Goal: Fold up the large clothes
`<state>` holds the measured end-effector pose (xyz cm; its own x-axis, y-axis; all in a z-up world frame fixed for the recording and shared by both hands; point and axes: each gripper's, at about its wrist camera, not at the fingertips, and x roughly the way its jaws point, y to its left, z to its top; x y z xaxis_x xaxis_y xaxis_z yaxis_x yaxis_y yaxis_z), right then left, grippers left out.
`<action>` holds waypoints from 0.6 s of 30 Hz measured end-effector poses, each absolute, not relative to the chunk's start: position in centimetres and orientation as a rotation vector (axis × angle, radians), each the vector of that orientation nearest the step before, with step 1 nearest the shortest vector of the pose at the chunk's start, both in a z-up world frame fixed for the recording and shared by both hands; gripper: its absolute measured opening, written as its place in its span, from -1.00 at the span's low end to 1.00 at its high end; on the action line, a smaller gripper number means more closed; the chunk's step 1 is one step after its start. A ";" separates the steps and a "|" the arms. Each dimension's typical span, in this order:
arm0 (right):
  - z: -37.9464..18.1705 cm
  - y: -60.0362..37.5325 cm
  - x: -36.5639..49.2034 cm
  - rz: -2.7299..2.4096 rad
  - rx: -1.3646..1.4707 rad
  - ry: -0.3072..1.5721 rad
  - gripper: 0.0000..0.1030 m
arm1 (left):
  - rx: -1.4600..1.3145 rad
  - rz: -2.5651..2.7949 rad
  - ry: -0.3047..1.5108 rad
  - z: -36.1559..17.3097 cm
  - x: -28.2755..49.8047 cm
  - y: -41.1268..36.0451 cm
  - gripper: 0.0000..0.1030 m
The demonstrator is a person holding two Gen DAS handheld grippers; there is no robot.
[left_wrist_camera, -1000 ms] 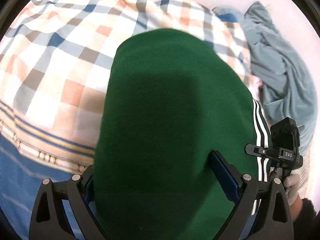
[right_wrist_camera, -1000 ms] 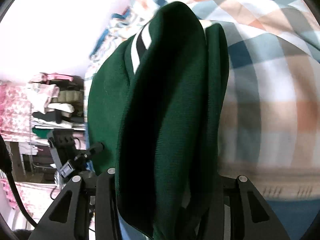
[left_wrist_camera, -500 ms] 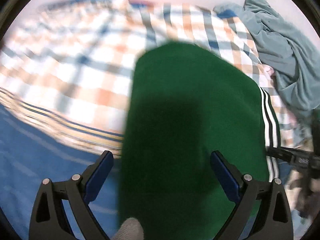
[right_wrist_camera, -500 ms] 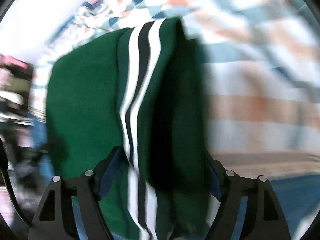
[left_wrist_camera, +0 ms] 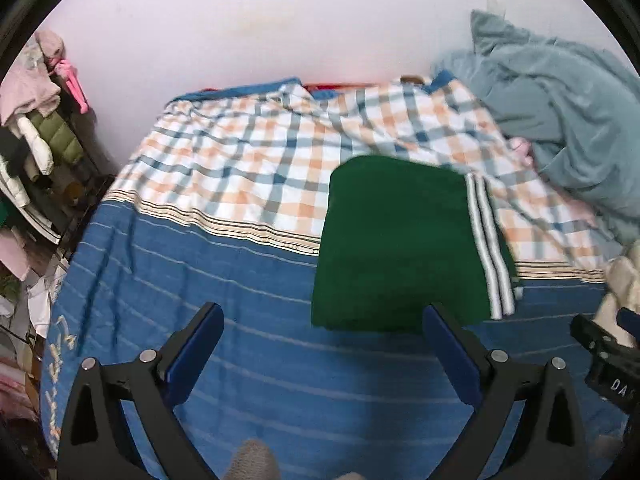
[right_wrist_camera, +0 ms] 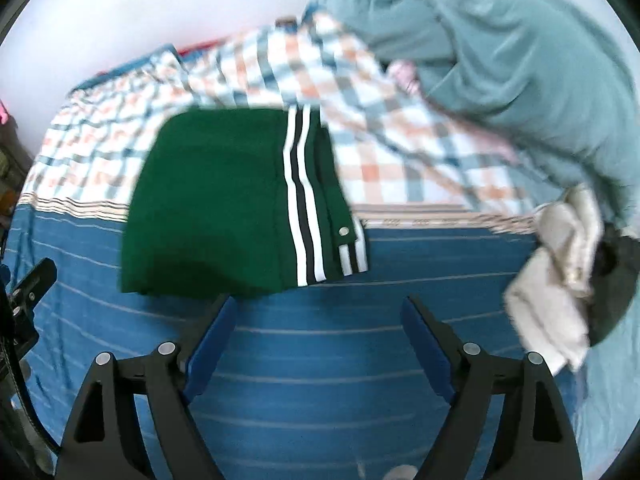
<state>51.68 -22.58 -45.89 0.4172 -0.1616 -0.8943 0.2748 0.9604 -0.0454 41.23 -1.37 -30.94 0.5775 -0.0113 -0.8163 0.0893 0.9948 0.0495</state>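
Blue striped bedding (left_wrist_camera: pixel 224 280) carries the folded green garment (left_wrist_camera: pixel 400 248), lying free across its checked border. Left tool (left_wrist_camera: pixel 320 344) gapes empty; right tool (right_wrist_camera: pixel 320 332) is opening, empty, both short of the garment. This fold looks finished; next likely comes the beige clothing (right_wrist_camera: pixel 556 288) right of the garment.

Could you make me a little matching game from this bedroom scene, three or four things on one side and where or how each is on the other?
Things:
1. green garment
2. grey-blue blanket
3. beige clothes
4. right claw

States:
A. bunched up at the far right of the bed
B. folded flat in the middle of the bed
C. nothing between its fingers
D. heaped at the bed's near right edge

Pairs: 1-B, 2-A, 3-D, 4-C
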 end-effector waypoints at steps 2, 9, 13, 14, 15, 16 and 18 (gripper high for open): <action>-42.6 -21.8 49.0 -0.279 0.127 1.071 0.71 | 0.097 -0.032 0.938 -27.9 39.3 -0.8 0.98; -30.7 -18.8 40.3 -0.278 0.136 0.943 0.75 | 0.118 -0.062 0.888 -18.0 31.7 0.5 0.98; -23.1 -17.2 34.4 -0.297 0.126 0.866 0.77 | 0.136 -0.089 0.855 -12.5 27.0 0.5 0.98; -21.2 -17.0 33.0 -0.299 0.123 0.849 0.77 | 0.141 -0.091 0.848 -11.4 26.0 0.4 0.98; -19.5 -16.7 31.6 -0.302 0.116 0.831 0.77 | 0.145 -0.091 0.842 -10.7 25.5 0.3 0.98; -17.7 -16.6 30.2 -0.302 0.105 0.814 0.78 | 0.146 -0.082 0.828 -9.2 24.2 0.3 0.98; -14.6 -16.0 27.6 -0.294 0.082 0.781 0.78 | 0.139 -0.082 0.810 -7.6 22.8 0.3 0.98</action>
<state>27.56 -15.99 -14.65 0.6719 -0.2309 -0.7037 0.2912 0.9560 -0.0356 22.78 0.32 -7.60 0.6873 -0.0201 -0.7261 0.1261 0.9877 0.0921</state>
